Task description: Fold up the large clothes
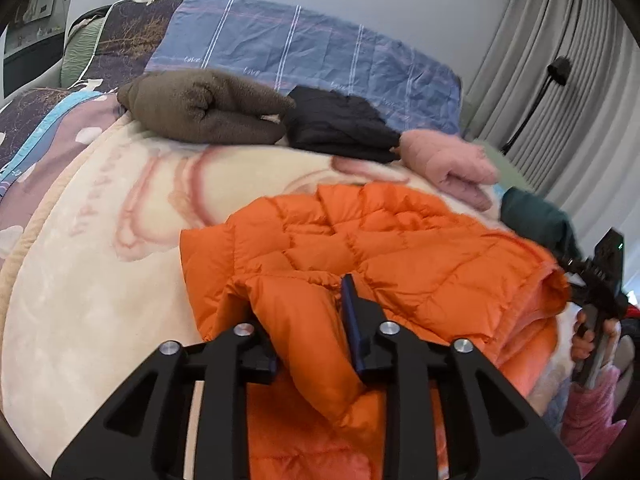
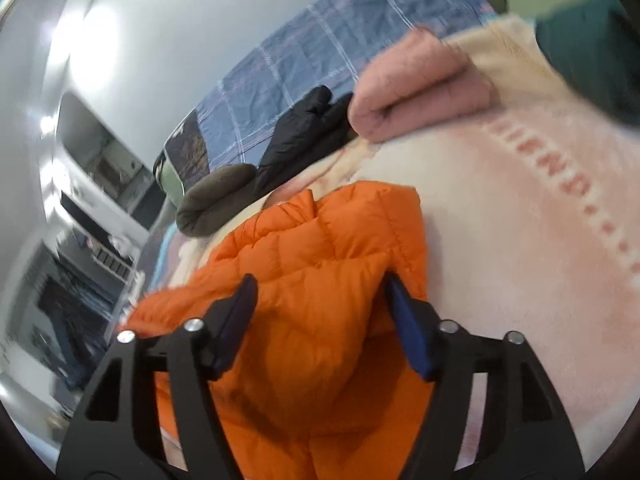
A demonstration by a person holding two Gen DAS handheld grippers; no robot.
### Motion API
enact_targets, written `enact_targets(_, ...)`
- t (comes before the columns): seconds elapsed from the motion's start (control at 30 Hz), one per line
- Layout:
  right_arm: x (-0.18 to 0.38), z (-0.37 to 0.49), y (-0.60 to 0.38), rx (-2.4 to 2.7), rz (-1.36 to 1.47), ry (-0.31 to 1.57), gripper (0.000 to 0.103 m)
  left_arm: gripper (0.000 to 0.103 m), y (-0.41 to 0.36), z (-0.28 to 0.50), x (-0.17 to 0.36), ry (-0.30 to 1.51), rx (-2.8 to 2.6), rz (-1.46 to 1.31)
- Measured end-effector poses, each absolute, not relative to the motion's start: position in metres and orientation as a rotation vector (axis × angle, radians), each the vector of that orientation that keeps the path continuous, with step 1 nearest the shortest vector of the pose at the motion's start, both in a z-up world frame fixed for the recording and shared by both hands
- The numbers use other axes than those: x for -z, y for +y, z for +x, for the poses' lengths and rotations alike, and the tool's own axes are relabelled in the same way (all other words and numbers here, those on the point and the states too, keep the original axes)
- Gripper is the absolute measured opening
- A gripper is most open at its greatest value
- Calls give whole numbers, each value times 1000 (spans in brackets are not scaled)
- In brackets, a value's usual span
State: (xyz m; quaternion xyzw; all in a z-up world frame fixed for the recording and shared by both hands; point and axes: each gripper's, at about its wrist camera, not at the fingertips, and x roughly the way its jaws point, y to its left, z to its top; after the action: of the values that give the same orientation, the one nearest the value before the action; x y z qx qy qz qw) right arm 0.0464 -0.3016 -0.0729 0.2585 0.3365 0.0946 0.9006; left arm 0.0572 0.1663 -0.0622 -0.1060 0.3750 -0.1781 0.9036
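An orange quilted puffer jacket (image 1: 380, 248) lies partly folded on a cream and pink blanket (image 1: 92, 280) on a bed. My left gripper (image 1: 304, 304) is closed on a fold of the jacket's near edge; the fabric bulges between the two fingers. In the right wrist view the jacket (image 2: 320, 248) fills the lower middle, and my right gripper (image 2: 320, 300) holds a thick bunch of it between its blue pads (image 2: 404, 320), the jaws fairly wide around the padding. The right gripper also shows at the right edge of the left wrist view (image 1: 600, 280).
Folded clothes sit in a row at the back of the bed: a brown fleece (image 1: 200, 108), a black jacket (image 1: 340, 124) and a pink jacket (image 1: 448, 164). A dark green garment (image 1: 536, 220) lies at the right. A blue checked pillow (image 1: 304, 48) and grey curtains (image 1: 560, 60) stand behind.
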Motion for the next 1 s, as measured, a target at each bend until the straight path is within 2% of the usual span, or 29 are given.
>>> enact_targets(0.03, 67, 39, -300, -196, 492, 681, 74, 39, 172, 50, 54, 758, 382, -240)
enact_targets(0.07, 62, 30, -299, -205, 462, 668, 76, 54, 176, 45, 48, 740, 380, -245)
enact_targets(0.1, 55, 19, -297, -222, 423, 651, 77, 64, 180, 37, 40, 706, 362, -241)
enact_targets(0.13, 52, 13, -296, -227, 401, 640, 78, 66, 186, 24, 29, 647, 330, -220)
enact_targets(0.3, 41, -16, -274, -169, 117, 576, 86, 67, 190, -13, 7, 545, 352, -134)
enact_targets(0.4, 55, -14, -251, -150, -98, 610, 87, 68, 169, -22, 15, 571, 385, 1)
enact_targets(0.53, 72, 12, -236, -119, -213, 638, 87, 69, 140, -30, 36, 606, 539, 106)
enact_targets(0.63, 62, 39, -244, -78, -151, 590, 87, 77, 132, -19, 42, 601, 570, 138)
enact_targets(0.73, 47, 70, -263, -55, 17, 574, 87, 77, 129, 12, 41, 584, 448, 195)
enact_targets(0.83, 47, 101, -280, -36, 171, 623, 87, 77, 151, 55, 37, 603, 328, 69)
enact_targets(1.0, 59, 116, -284, -72, 204, 669, 86, 77, 174, 97, 51, 683, 351, -61)
